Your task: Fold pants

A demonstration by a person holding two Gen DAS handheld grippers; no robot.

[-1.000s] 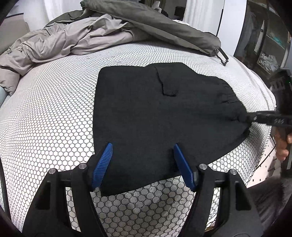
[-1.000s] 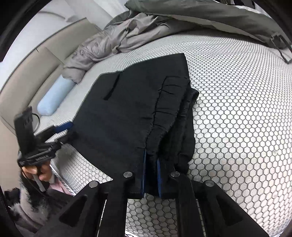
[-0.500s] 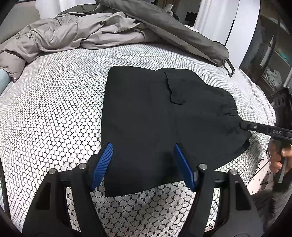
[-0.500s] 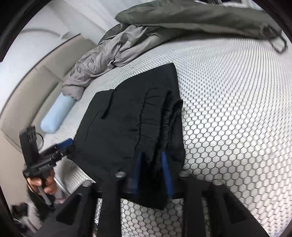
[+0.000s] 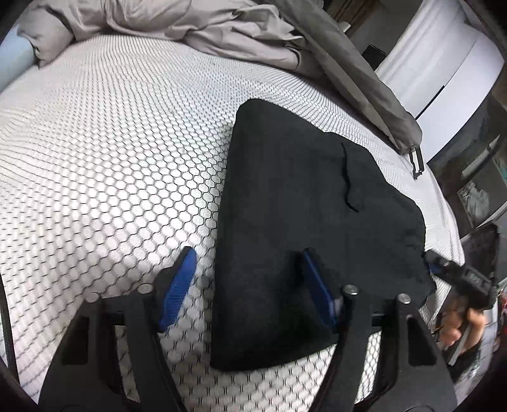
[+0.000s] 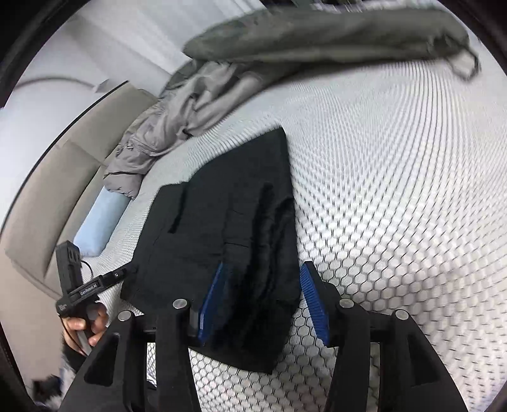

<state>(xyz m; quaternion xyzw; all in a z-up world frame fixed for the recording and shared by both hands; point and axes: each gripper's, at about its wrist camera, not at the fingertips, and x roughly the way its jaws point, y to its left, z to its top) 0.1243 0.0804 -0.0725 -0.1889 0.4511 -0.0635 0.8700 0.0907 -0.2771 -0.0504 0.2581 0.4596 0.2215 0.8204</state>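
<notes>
The bed (image 5: 111,152), covered in a white honeycomb-patterned sheet, fills both views; its near edge is cut off by the claw bodies. A heap of grey bedding (image 5: 196,28) is piled at the far side, partly out of frame in the left wrist view and blurred in the right wrist view. A pale blue bolster (image 6: 101,222) is seen against the padded headboard (image 6: 47,196), half hidden under the bedding.

The black pants (image 5: 301,222) lie folded and flat near the bed's near edge; the fabric is so dark that the layers are hard to separate. The gathered waistband end (image 6: 272,253) is shown in the right wrist view.

Left claw (image 5: 250,285): jaws apart and closing, one pad on the bare sheet, the other over the pants' corner; no pad pressure is visible. Right claw (image 6: 263,304): jaws apart and opening, the waistband end between the pads but not pinched. A second ago the right claw was clamped on that end; it has since been released. The left claw's view has been shifted sideways since then. No containers are in view.

A hand (image 6: 85,326) is noted on the left claw's handle.
</notes>
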